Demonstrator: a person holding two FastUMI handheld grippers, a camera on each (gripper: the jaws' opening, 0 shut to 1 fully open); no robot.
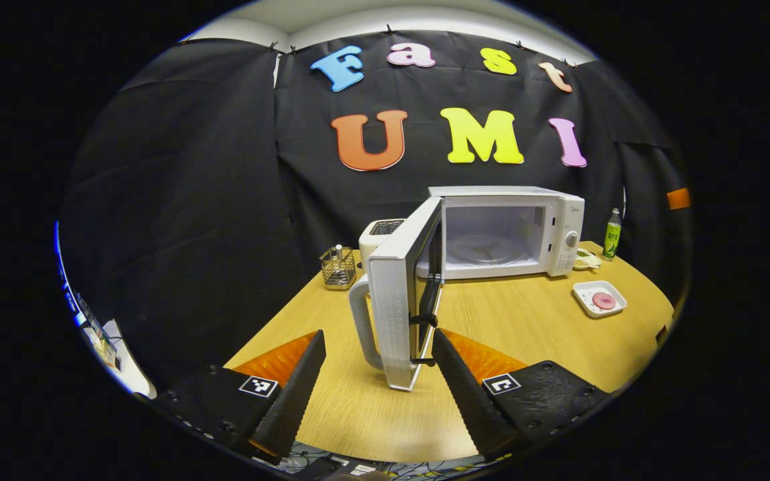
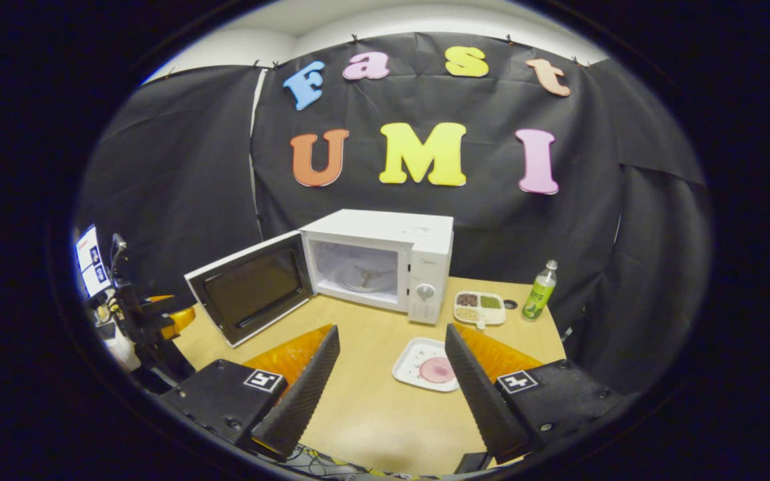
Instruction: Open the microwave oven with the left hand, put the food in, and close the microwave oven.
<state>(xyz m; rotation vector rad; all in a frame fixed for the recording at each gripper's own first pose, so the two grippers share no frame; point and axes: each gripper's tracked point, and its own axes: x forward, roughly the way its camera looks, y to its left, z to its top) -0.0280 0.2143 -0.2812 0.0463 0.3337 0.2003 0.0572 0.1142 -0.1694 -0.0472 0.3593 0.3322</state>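
We find the left gripper (image 1: pixel 377 374) spread wide and holding nothing. The edge of the open door (image 1: pixel 400 294) stands just ahead of its fingers, near the right finger (image 1: pixel 466 394), but we cannot tell whether they touch. The door handle (image 1: pixel 360 321) faces the left finger's side. Bare table (image 1: pixel 525 327) lies between the door and the plate (image 1: pixel 599 298), which carries the food (image 1: pixel 603 300).

We find the right gripper (image 2: pixel 392 377) equally spread and empty. The plate (image 2: pixel 425 364) with the food (image 2: pixel 437 369) sits on the table just beside its right finger (image 2: pixel 478 394), with open tabletop between the fingers. The microwave (image 2: pixel 385 257) stands at the back with its cavity exposed. To its right are a divided tray (image 2: pixel 479 307) and a bottle (image 2: pixel 539 290) near the table's far edge.
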